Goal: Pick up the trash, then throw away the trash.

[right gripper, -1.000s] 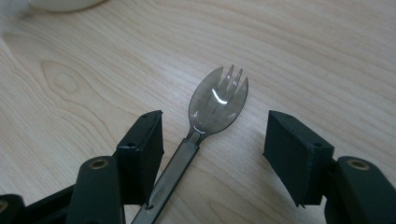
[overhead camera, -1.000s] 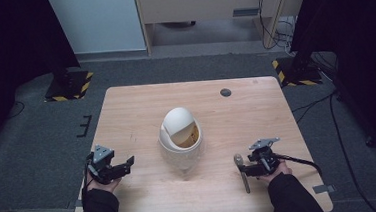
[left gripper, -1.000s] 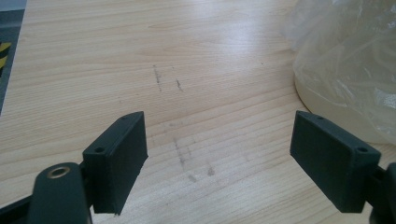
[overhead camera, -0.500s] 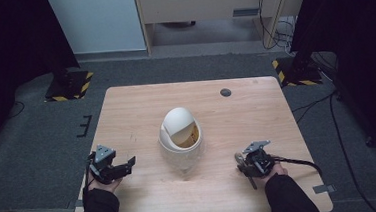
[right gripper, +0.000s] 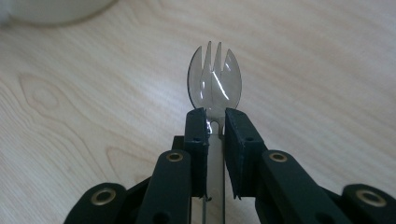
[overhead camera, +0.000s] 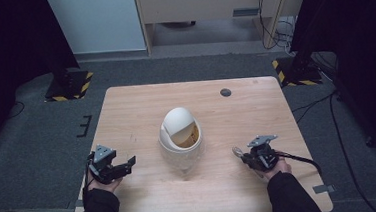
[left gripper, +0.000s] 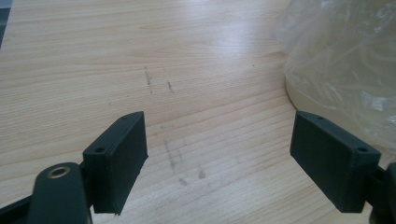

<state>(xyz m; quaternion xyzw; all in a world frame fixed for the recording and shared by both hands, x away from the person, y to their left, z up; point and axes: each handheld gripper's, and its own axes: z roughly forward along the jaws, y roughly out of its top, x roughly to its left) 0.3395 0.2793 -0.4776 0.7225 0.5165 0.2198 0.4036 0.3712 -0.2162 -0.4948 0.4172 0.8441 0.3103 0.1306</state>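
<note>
**Spork pinched in the right tongs, left tongs wide beside the bin**

I'm looking along my right tongs (right gripper: pixel 214 116) and the jaws have just been closing; they now pinch the neck of a metal spork (right gripper: pixel 214 77) between the pads. Its tined head sticks out past the tips, tines pointing away from me, over the pale wood of the surface (right gripper: pixel 327 56). The handle runs back between the jaws toward my hand.

From the high view, the right tongs (overhead camera: pixel 249 155) sit near the right front of the surface (overhead camera: pixel 136 109), and the spork's head (overhead camera: pixel 238 151) shows as a small bright spot at their tip, pointing left toward the middle. Whether the head touches the wood or hangs just above it, I can't quite tell from here.

Centre stage stands the white bin (overhead camera: pixel 180 136) with its domed swing lid, something brownish showing in the opening, and a clear plastic liner around its lower body.

My left tongs (overhead camera: pixel 127 163) rest at the left front, aimed toward the bin. In the left gripper view the jaws stand wide apart with bare wood between them, and the bin's crinkled liner (left gripper: pixel 345 60) sits just beyond the right-hand jaw. A small dark disc (overhead camera: pixel 225 92) lies at the far edge.
</note>
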